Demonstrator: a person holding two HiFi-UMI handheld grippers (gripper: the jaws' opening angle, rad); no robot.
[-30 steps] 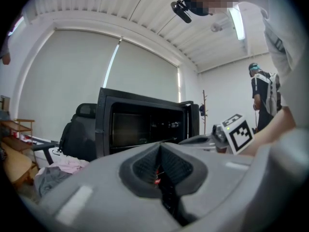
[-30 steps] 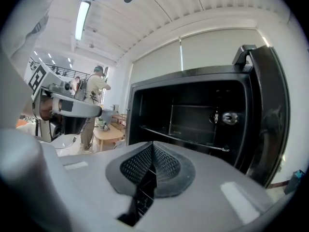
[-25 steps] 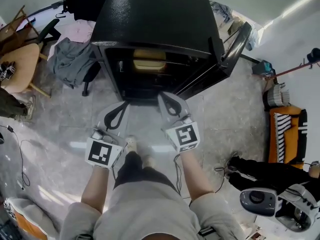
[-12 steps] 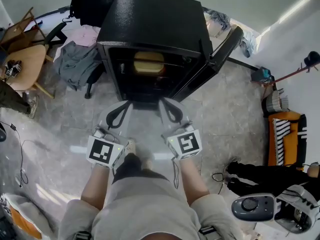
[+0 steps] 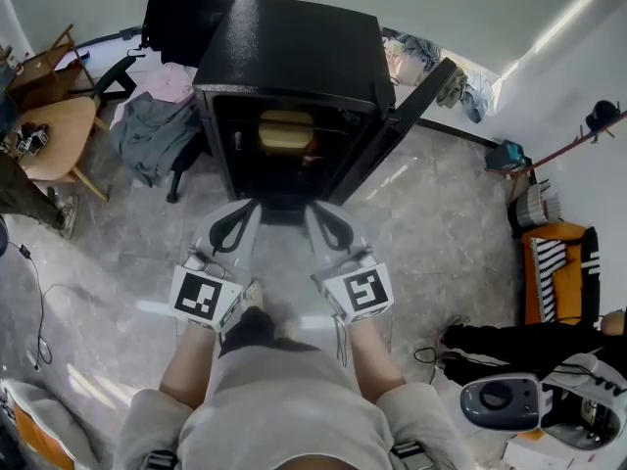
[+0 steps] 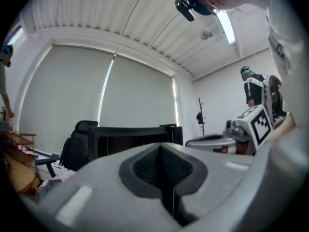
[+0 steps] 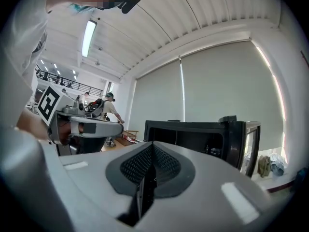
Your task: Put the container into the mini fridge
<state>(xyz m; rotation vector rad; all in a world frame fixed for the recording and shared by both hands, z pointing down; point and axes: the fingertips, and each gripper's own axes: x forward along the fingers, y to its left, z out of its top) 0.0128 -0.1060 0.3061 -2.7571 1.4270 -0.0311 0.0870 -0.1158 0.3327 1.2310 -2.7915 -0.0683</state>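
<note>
At far centre, black fridge on grey floor, w/ door swung open to the right. Inside, on upper shelf, pale yellow container, well inside the opening and well apart from both grippers.

Near, in front of the person's body, left gripper pointing far, toward the fridge opening. Fingers pressed together w/ nothing between. In left gripper view, only a thin dark slit between the textured black pads.

Just to the right, right gripper in same pose, approx level w/ the left one. Fingers closed too, holding nothing, meeting in one line in right gripper view. In head view, tips of both just below the fridge front; cannot tell if touching or apart.

On each gripper, a cube w/ black-and-white square marker facing up: left cube, right cube. Only block patterns on these markers. Cannot make out any print on fridge or container.

Left of fridge, grey clothes in a heap, w/ pink cloth just behind. Black chair at far left, beside the fridge. Wooden chair at left edge.
</note>
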